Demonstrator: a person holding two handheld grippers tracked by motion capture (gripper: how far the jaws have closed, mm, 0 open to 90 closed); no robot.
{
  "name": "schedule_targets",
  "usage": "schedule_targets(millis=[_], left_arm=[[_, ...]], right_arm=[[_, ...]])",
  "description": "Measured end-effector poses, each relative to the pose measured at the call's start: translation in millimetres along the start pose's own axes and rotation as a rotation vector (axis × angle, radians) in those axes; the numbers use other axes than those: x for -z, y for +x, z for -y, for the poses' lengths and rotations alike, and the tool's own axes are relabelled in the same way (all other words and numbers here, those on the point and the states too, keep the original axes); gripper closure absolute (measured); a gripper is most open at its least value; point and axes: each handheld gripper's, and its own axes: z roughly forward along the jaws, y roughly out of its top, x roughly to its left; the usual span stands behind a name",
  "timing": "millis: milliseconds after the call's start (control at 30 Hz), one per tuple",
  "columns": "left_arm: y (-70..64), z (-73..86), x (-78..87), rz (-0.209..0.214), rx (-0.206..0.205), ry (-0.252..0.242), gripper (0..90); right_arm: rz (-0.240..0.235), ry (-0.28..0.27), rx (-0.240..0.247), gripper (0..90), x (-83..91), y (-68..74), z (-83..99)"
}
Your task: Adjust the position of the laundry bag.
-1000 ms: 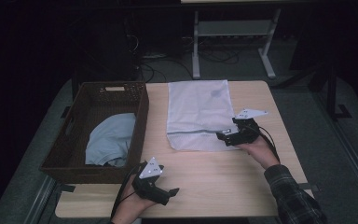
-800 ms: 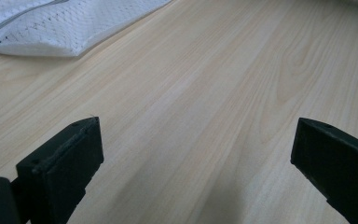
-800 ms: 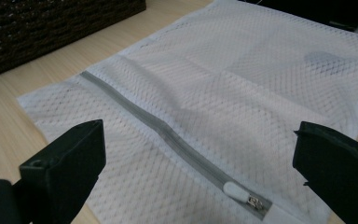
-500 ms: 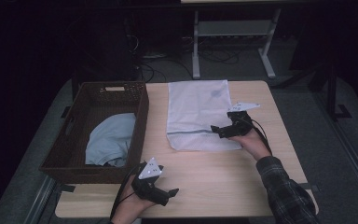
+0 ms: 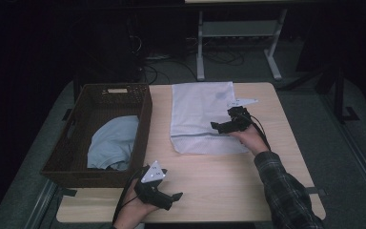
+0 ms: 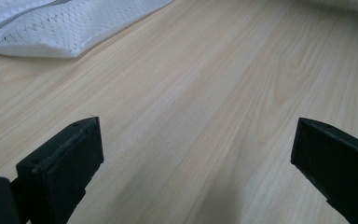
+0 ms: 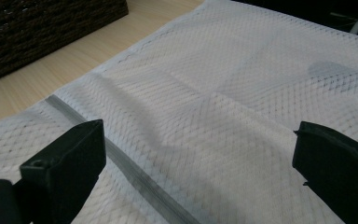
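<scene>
A white mesh laundry bag (image 5: 201,117) lies flat on the wooden table (image 5: 228,176), its grey zipper (image 7: 135,172) running near its front edge. My right gripper (image 5: 215,126) hovers over the bag's right front part, open, jaws wide apart above the mesh (image 7: 223,116) with nothing between them. My left gripper (image 5: 176,196) rests near the table's front edge, also open and empty, pointing right over bare wood (image 6: 205,116); the bag's corner (image 6: 51,28) lies far ahead of it. A light blue garment (image 5: 112,143) sits inside the dark wicker basket (image 5: 62,160) at the left.
The basket's wall (image 7: 37,28) stands close to the left of the bag. Behind the table, white table legs (image 5: 200,52) and cables (image 5: 157,57) sit on the dark floor. Bare wood stretches between the two grippers.
My right gripper has moved left and forward from the bag's right edge onto the bag. The left gripper has stayed where it was.
</scene>
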Motion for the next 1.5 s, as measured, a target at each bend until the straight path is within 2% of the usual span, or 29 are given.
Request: schedule_targets(millis=[200, 233, 267, 333, 533, 633, 667, 733, 800, 833, 900, 967, 1000, 1033, 1067, 1100, 1200, 1300, 1433, 1500], left_arm=[[0.2, 0.0, -0.2, 0.000, 0.000, -0.002, 2.2], [0.4, 0.0, -0.1, 0.000, 0.000, -0.001, 2.2], [0.5, 0.0, -0.2, 0.000, 0.000, -0.001, 2.2], [0.6, -0.1, -0.5, 0.000, 0.000, 0.000, 2.2], [0.2, -0.2, -0.9, 0.002, -0.001, 0.001, 2.2], [0.4, -0.3, -1.2, 0.004, 0.003, -0.002, 2.2], [0.4, -0.3, -1.2, 0.004, 0.003, -0.002, 2.2], [0.2, -0.4, -1.1, 0.004, 0.001, -0.002, 2.2], [0.1, -0.5, -1.1, 0.005, 0.001, -0.002, 2.2], [-0.1, -0.6, -1.0, 0.006, 0.000, -0.002, 2.2], [-0.3, -0.9, -1.3, 0.008, 0.002, -0.005, 2.2], [-0.3, -1.1, -1.3, 0.010, 0.003, -0.006, 2.2], [-0.3, -1.1, -1.3, 0.010, 0.003, -0.006, 2.2], [-0.2, -1.2, -1.3, 0.012, 0.002, -0.009, 2.2], [-0.2, -1.2, -1.3, 0.012, 0.002, -0.009, 2.2], [0.1, -1.3, -1.2, 0.013, 0.002, -0.009, 2.2], [0.4, -1.3, -1.0, 0.014, 0.001, -0.009, 2.2], [0.3, -1.3, -0.4, 0.015, 0.000, -0.013, 2.2], [1.1, -1.7, 0.5, 0.013, 0.001, -0.017, 2.2], [1.2, -1.8, 0.4, 0.011, -0.002, -0.016, 2.2]], right_arm=[[0.009, 0.027, 0.006, 2.4, -14.0, -3.1, -7.3], [0.008, 0.007, -0.010, 2.4, -17.9, -4.3, -7.5], [0.002, 0.014, -0.025, 2.4, -20.2, -5.4, -7.7], [0.006, 0.020, -0.024, 2.5, -25.3, -6.0, -7.6], [0.024, 0.041, -0.015, 12.7, -36.2, -4.8, -11.0], [0.018, 0.033, -0.016, 24.6, -44.4, -2.8, -13.9], [0.018, 0.033, -0.016, 24.6, -44.4, -2.8, -13.9], [0.032, 0.037, -0.012, 40.0, -51.4, -0.9, -13.5], [0.060, 0.036, -0.013, 47.4, -55.9, 0.5, -13.1], [0.066, 0.036, -0.020, 55.1, -57.6, 0.7, -13.2], [0.091, 0.032, -0.024, 64.4, -61.0, 1.4, -13.8], [0.081, 0.070, -0.043, 71.9, -66.0, 0.6, -16.3], [0.081, 0.070, -0.043, 71.9, -66.0, 0.6, -16.3], [0.078, 0.099, -0.030, 81.3, -70.9, 2.0, -20.4], [0.078, 0.099, -0.030, 81.3, -70.9, 2.0, -20.4], [0.085, 0.125, -0.019, 88.1, -76.0, 4.3, -25.4], [0.097, 0.149, -0.002, 89.9, -81.0, 5.9, -29.6], [0.130, 0.183, 0.023, 90.0, -89.1, 8.7, -35.5], [0.144, 0.211, 0.039, 90.0, -94.5, 9.1, -36.3], [0.147, 0.226, 0.032, 90.0, -96.3, 8.6, -34.9]])
